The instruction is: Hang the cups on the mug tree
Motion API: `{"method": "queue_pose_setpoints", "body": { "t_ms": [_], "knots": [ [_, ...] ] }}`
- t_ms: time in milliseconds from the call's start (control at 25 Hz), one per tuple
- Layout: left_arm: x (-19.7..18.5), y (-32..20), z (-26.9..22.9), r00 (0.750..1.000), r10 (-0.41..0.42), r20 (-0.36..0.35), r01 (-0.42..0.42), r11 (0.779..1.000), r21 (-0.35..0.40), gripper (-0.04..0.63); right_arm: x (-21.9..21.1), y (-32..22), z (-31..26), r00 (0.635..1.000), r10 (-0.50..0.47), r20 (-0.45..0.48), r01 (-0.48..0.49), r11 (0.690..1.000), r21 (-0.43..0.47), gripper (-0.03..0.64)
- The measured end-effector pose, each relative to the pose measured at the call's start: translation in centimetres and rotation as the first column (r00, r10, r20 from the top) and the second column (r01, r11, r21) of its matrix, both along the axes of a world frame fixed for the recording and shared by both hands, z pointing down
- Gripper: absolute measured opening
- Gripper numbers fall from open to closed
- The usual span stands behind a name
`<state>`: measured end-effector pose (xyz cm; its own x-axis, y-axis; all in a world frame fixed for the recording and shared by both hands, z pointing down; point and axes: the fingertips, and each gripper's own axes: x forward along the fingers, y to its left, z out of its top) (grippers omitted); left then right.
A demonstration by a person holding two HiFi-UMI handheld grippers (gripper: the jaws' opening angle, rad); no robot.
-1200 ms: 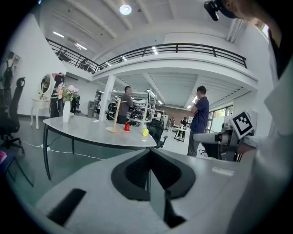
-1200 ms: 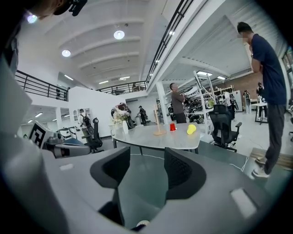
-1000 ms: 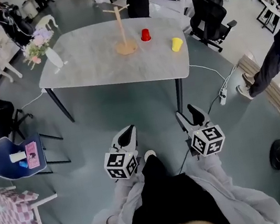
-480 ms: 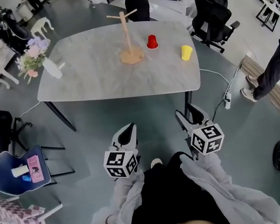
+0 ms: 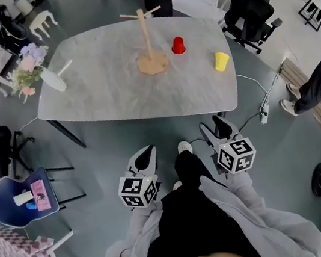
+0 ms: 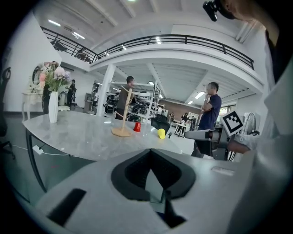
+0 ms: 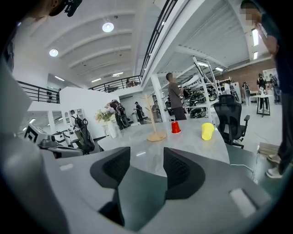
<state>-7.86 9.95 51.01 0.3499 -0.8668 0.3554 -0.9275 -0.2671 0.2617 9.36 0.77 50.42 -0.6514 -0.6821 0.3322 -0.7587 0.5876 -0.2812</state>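
From my feed, the rounded grey stone-look counter (image 5: pixel 112 96) lies ahead of both claws, well apart from them across open floor. The light wooden mug tree (image 5: pixel 145 36) stands upright on its round base near the counter's far middle. The small red cup (image 5: pixel 178 45) sits on the counter just beside that base, to its right. The yellow cup (image 5: pixel 221 61) stands further right, near the counter's right edge, apart from the tree. A white vase of pastel flowers (image 5: pixel 52 79) sits at the left end.

My left claw (image 5: pixel 145 153) is clenched on nothing, its dark pads meeting at the tips in the left gripper view. My right claw (image 5: pixel 216 127) is released, the pads standing apart with only the counter showing between them in the right gripper view
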Motion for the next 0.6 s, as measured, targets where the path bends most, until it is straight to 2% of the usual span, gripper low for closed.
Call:
{"method": "queue_pose_setpoints", "body": {
  "t_ms": [600],
  "knots": [
    [-2.3,-18.7,-0.2,1.000,-0.009,0.014,0.009,1.000,0.004,0.000,-4.1,-19.3,0.4,0.998,-0.059,-0.002,0.059,0.998,-0.005,0.229]
  ]
}}
